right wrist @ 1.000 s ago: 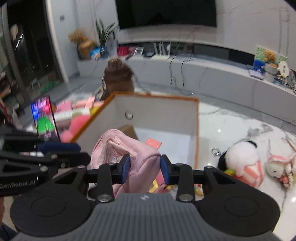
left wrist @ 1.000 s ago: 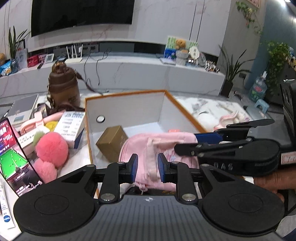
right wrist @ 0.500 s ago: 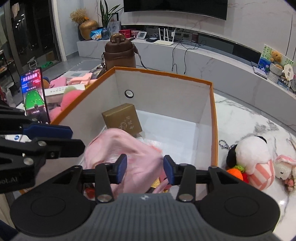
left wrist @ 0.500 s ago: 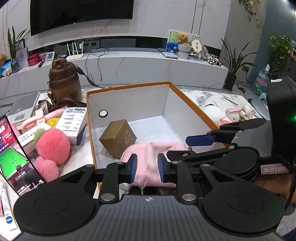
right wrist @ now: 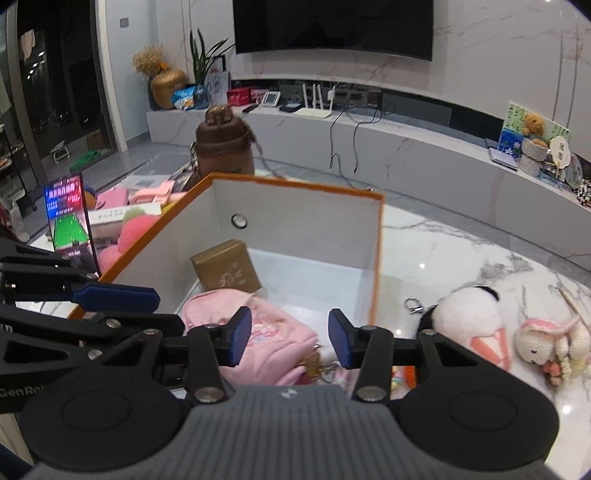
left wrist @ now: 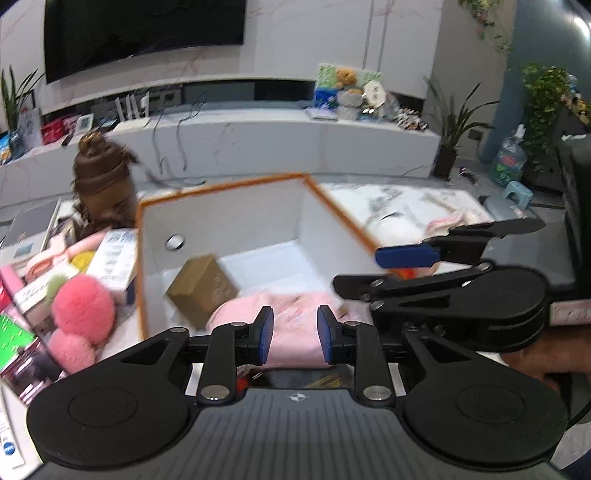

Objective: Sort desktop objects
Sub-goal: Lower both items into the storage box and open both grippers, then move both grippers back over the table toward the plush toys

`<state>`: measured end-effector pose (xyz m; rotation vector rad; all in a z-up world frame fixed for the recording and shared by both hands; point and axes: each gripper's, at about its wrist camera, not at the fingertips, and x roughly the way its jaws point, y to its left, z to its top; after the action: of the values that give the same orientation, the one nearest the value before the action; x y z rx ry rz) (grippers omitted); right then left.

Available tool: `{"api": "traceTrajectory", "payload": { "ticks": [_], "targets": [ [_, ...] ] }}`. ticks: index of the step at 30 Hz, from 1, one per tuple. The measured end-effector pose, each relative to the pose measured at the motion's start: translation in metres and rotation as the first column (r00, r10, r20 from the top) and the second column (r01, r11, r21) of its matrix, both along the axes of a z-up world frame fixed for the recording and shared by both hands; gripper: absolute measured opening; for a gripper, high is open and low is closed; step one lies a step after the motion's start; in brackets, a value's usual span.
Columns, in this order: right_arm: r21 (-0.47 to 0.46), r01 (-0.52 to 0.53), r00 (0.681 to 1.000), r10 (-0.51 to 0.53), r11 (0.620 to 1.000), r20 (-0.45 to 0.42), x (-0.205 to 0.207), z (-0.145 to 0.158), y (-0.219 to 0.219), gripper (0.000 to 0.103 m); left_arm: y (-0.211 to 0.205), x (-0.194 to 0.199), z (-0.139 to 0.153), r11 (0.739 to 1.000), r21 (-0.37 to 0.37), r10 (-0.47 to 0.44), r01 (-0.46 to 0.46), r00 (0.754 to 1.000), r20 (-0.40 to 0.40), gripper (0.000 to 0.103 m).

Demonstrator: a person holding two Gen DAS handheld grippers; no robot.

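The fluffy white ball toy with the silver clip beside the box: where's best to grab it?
Probably grip the fluffy white ball toy around its round middle, coming down from above. It lies on the marble table with nothing over it, and its soft body should squash between the pads. The silver clip looks small and flat, harder to pinch.

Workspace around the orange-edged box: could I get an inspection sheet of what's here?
Surface: marble tabletop, crowded left of the box.
Job's things: pink pouch and gold carton lie inside the orange-edged box.
Clutter: pink pompoms, phone, brown bottle left; plush toys right.
Grippers: left gripper and right gripper, jaws just been opening, above the pouch, not pressing it.
Cables: cables dangling off the TV bench.
Surroundings: television, potted plant.
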<state>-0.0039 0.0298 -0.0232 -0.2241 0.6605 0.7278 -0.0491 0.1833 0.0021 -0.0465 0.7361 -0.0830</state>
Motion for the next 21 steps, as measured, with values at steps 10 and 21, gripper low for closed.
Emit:
{"api": "traceTrajectory", "payload": {
  "ticks": [10,21],
  "targets": [
    [0.072,0.105,0.994,-0.107,0.992,0.023,0.014,0.020,-0.067,0.053,-0.052,0.013,0.008,0.997,0.015,-0.082,0.081,0.996,0.039,0.052],
    [0.080,0.170,0.985,-0.172,0.982,0.010,0.024,0.019,-0.128,0.054,-0.114,0.028,0.006,0.984,0.056,-0.173,0.171,0.984,0.049,0.062]
  ]
}}
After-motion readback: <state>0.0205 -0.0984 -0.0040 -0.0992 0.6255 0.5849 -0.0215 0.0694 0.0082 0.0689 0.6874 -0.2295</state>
